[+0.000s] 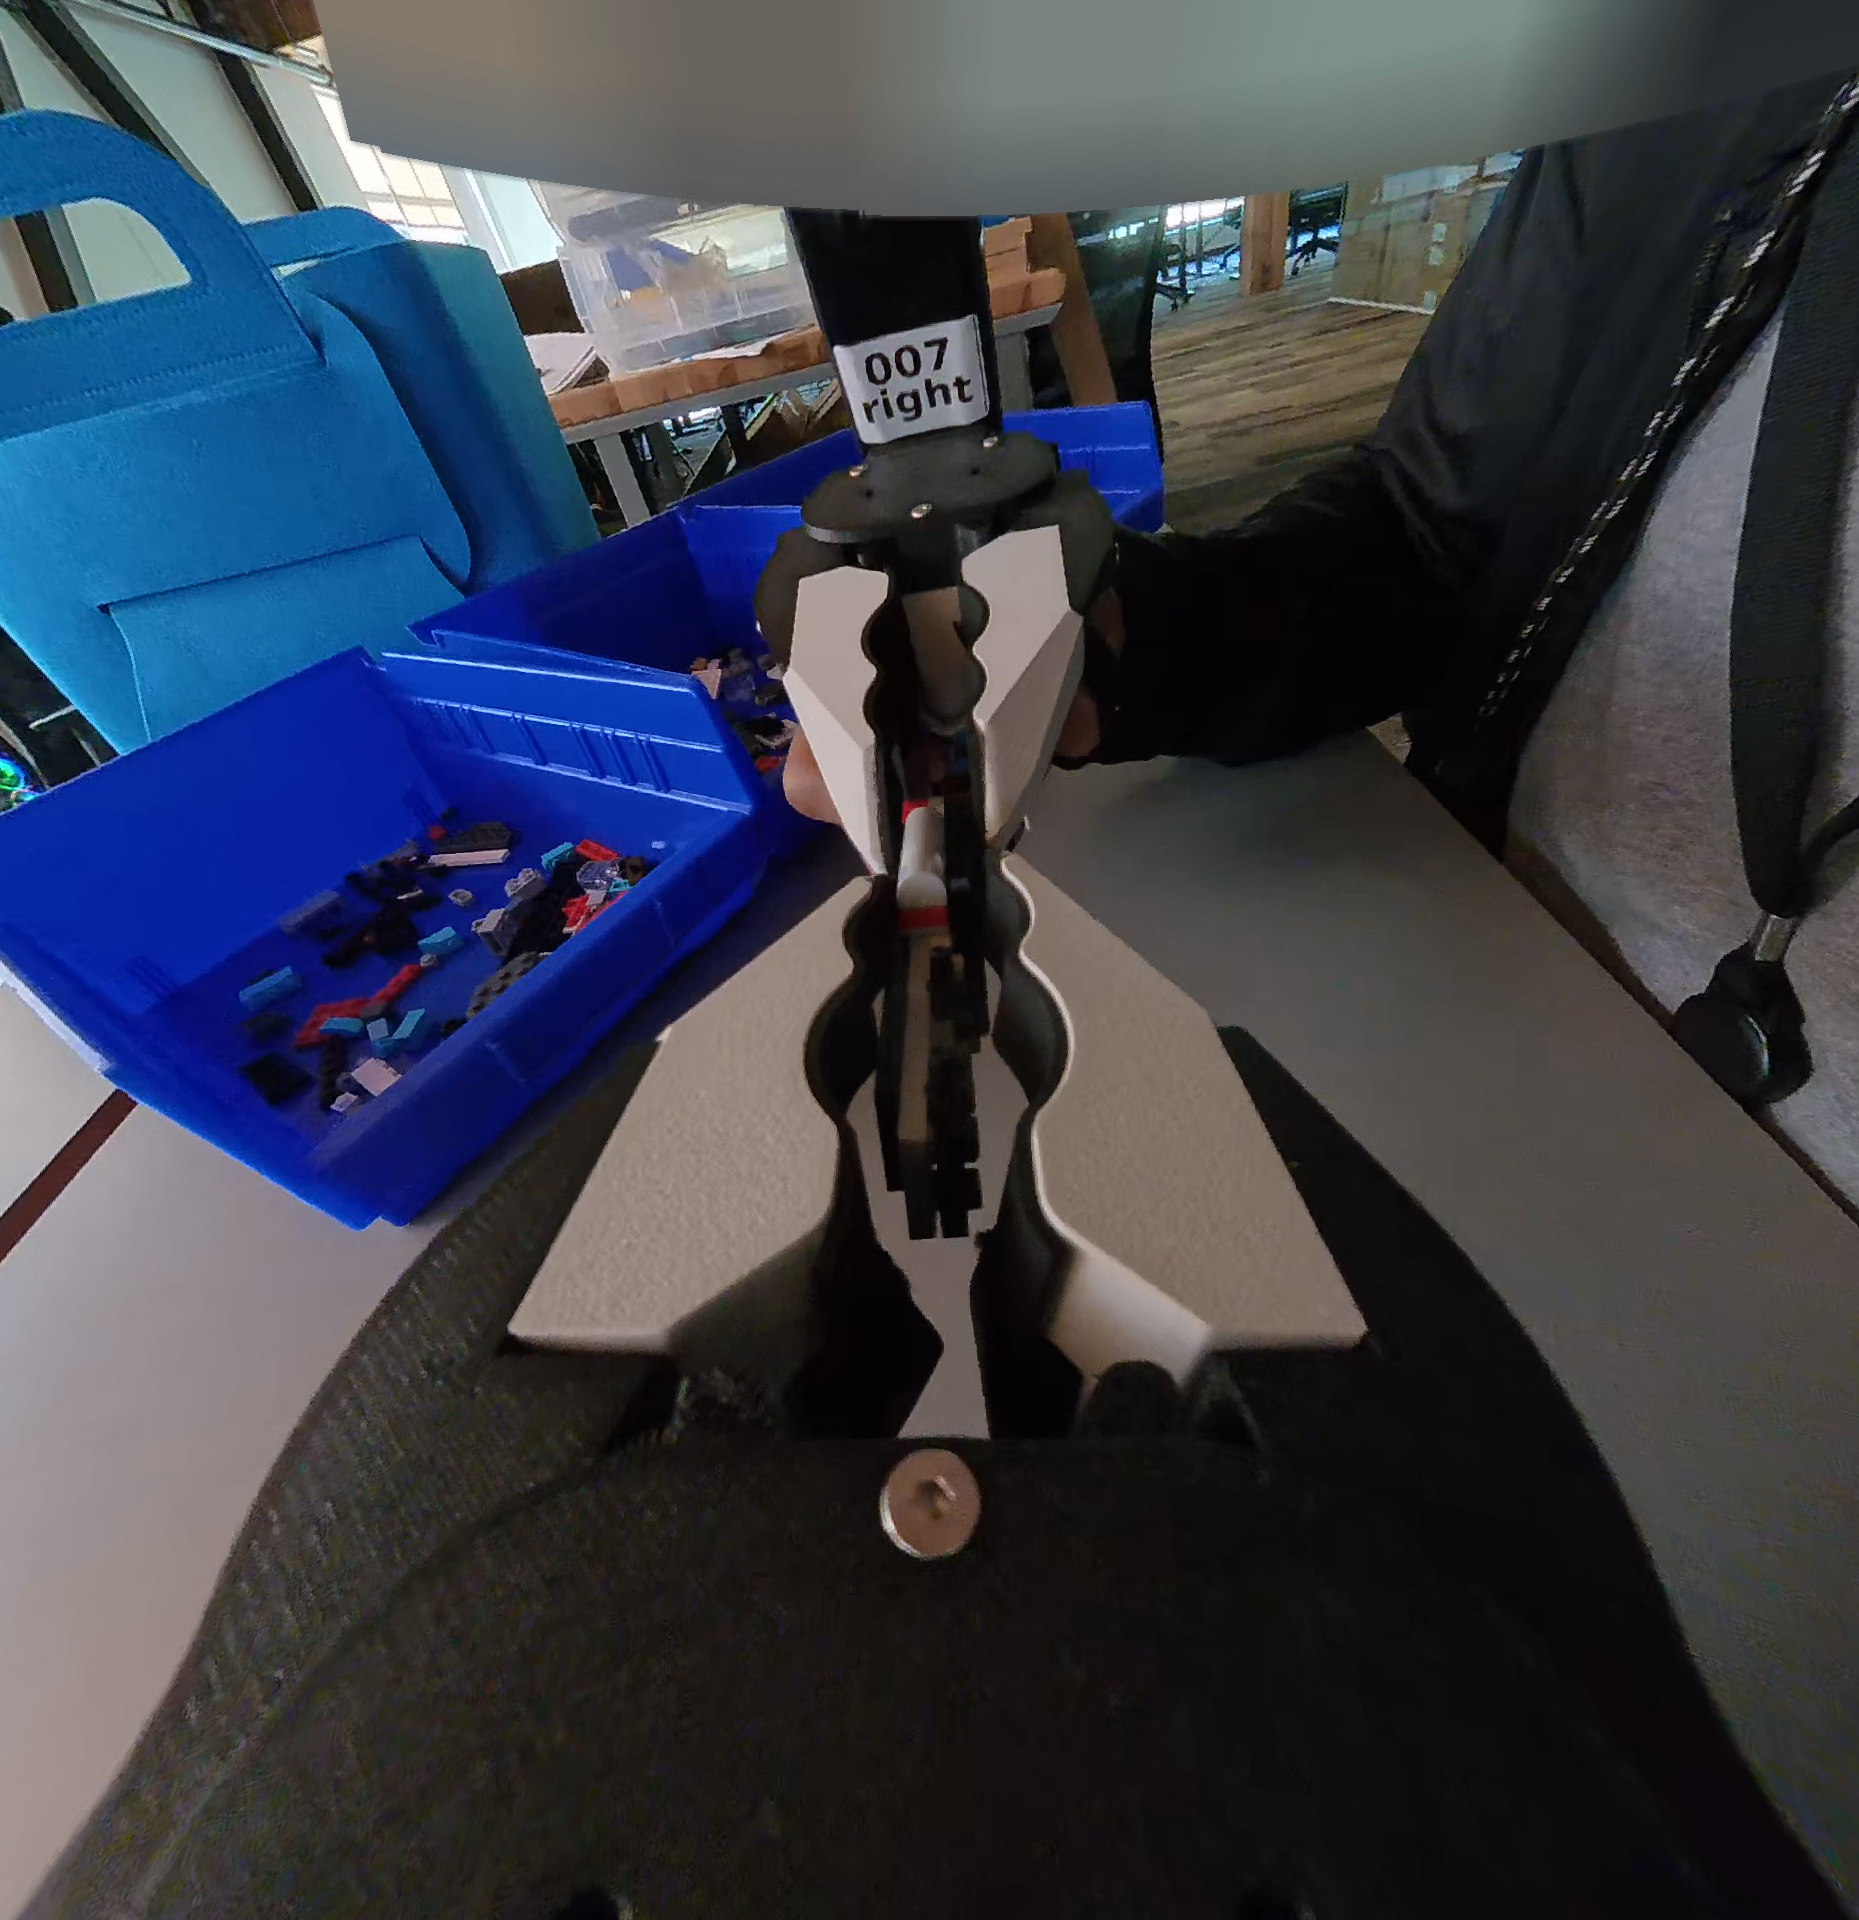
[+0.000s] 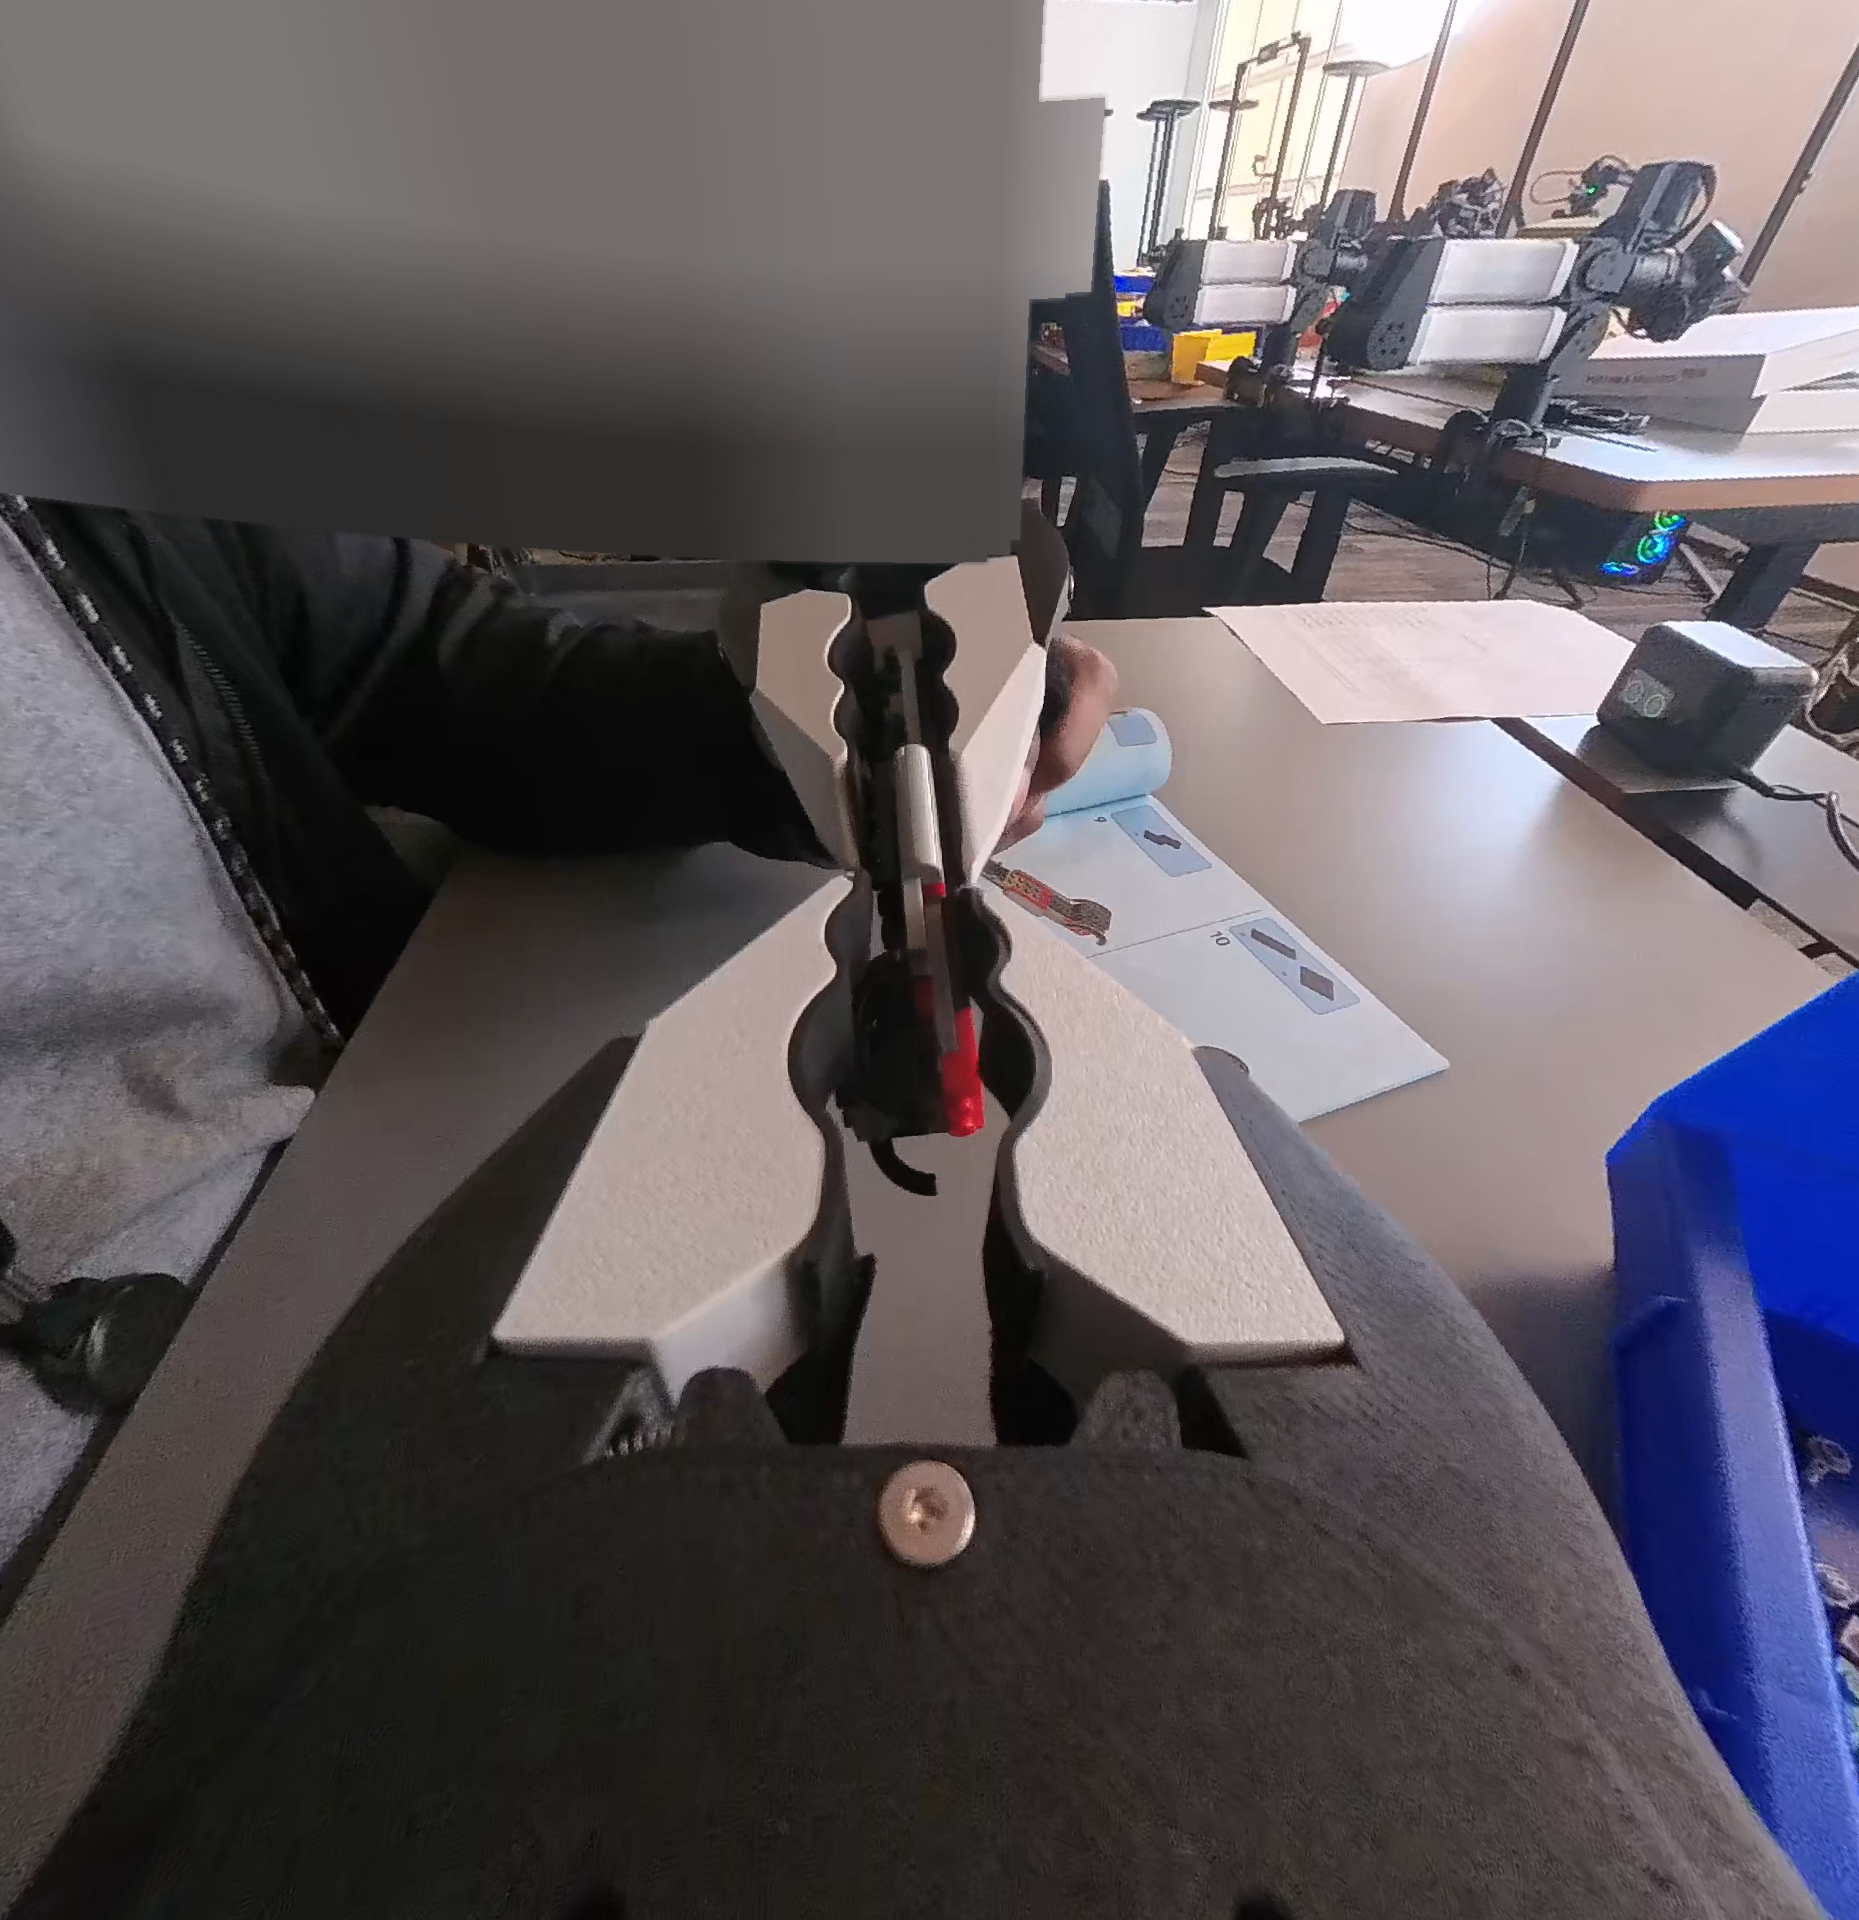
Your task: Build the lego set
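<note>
Lego assembly, black-white-red brick strip point(image 1: 930, 1049), held above grey desk point(image 1: 1372, 1039), clamped at opposite ends: left gripper point(image 1: 930, 904) closed on it, right gripper point(image 2: 920, 914) likewise, tips facing.

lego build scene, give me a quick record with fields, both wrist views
held item: partly built lego assembly, black with white and red parts
left gripper: shut on one end
right gripper: shut on the other end
position: held above the grey table
loose parts: in blue bin
instruction booklet: open on table
</note>
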